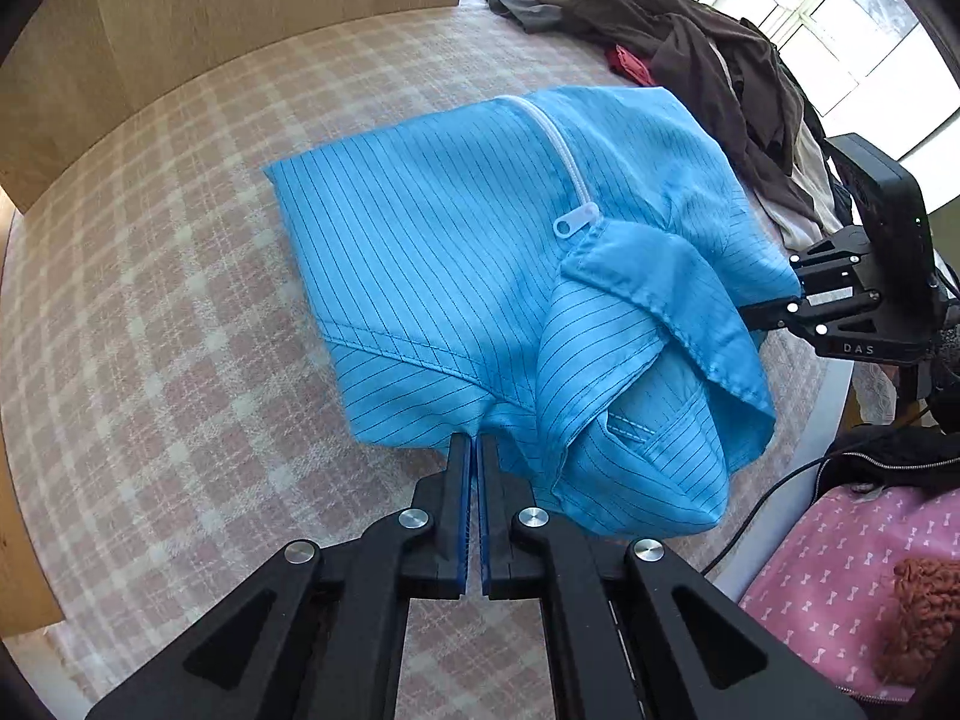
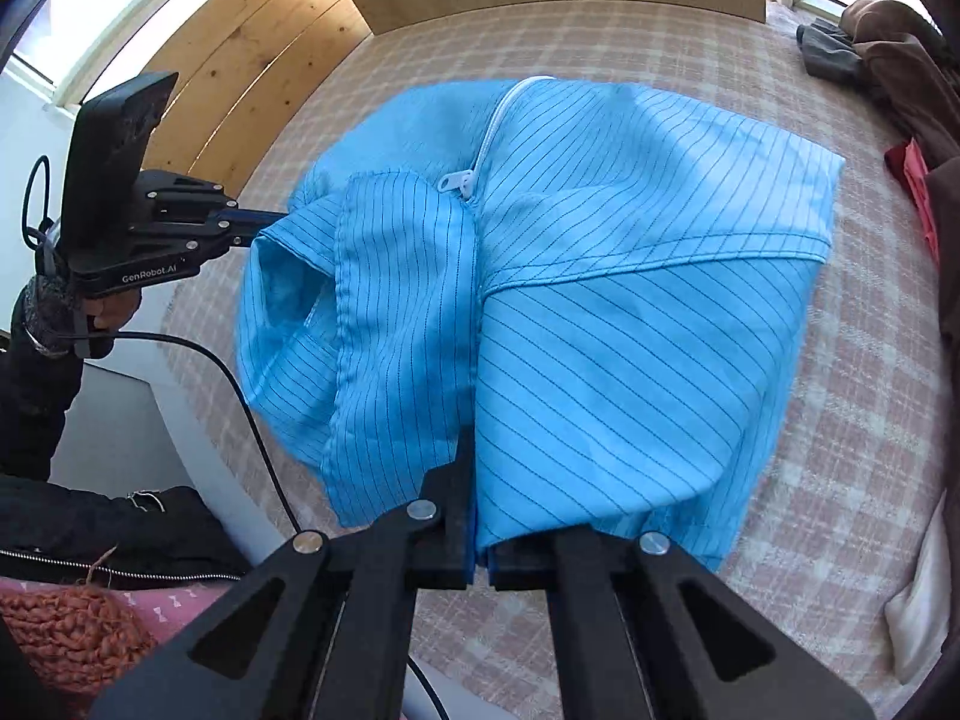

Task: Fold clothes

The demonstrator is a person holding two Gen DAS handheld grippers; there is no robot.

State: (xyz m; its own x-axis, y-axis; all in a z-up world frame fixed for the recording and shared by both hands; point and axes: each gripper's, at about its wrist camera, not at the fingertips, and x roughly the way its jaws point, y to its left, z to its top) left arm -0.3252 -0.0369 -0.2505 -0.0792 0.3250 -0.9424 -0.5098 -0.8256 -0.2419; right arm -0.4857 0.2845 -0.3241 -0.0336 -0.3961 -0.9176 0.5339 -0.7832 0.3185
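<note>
Left wrist view is showing bare checkered bedspread running along the left of the frame up to a wooden headboard, while the blue striped garment is lying at centre and a pile of dark clothes is crowding the upper right. At bottom centre, the left gripper is pinching the garment's near hem, fingers nearly together. At the right edge, the right gripper is clamping the opposite side, fabric draping over its tips.
</note>
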